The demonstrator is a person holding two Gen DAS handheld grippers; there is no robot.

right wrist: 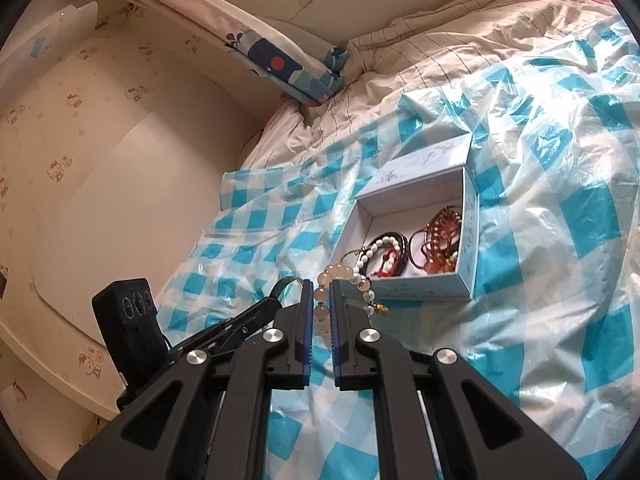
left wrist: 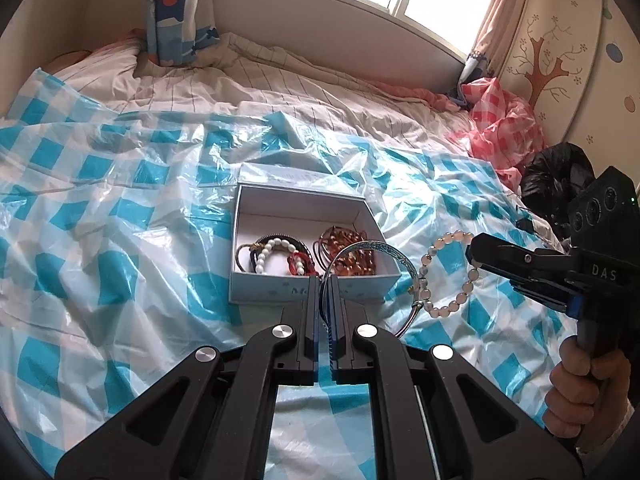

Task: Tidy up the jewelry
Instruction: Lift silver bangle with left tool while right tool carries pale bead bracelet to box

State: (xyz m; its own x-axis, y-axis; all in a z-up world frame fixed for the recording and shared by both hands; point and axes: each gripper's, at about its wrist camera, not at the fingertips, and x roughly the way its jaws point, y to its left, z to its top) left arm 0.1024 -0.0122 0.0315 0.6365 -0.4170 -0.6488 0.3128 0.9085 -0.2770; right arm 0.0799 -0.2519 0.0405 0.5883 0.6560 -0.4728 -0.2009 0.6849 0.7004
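An open pale blue box point(left wrist: 308, 289) point(right wrist: 470, 232) lies on the blue checked plastic sheet and holds several bracelets: white beads, red cord, amber beads. My left gripper point(left wrist: 325, 280) is shut on a silver bangle point(left wrist: 384, 250), held just in front of the box's near wall. My right gripper point(right wrist: 322, 285) point(left wrist: 474, 254) is shut on a pale pink bead bracelet point(right wrist: 322, 312) point(left wrist: 448, 276), which hangs to the right of the box in the left wrist view. A small gold charm point(right wrist: 380, 309) dangles from that bracelet.
The blue checked plastic sheet point(left wrist: 100, 200) covers a rumpled bed. A box lid point(right wrist: 424, 162) lies behind the box. Red checked plastic point(left wrist: 504, 124) and a black bag point(left wrist: 556, 176) sit at the far right. A hand point(left wrist: 588, 392) grips the right tool. A wall point(right wrist: 100, 200) borders the bed.
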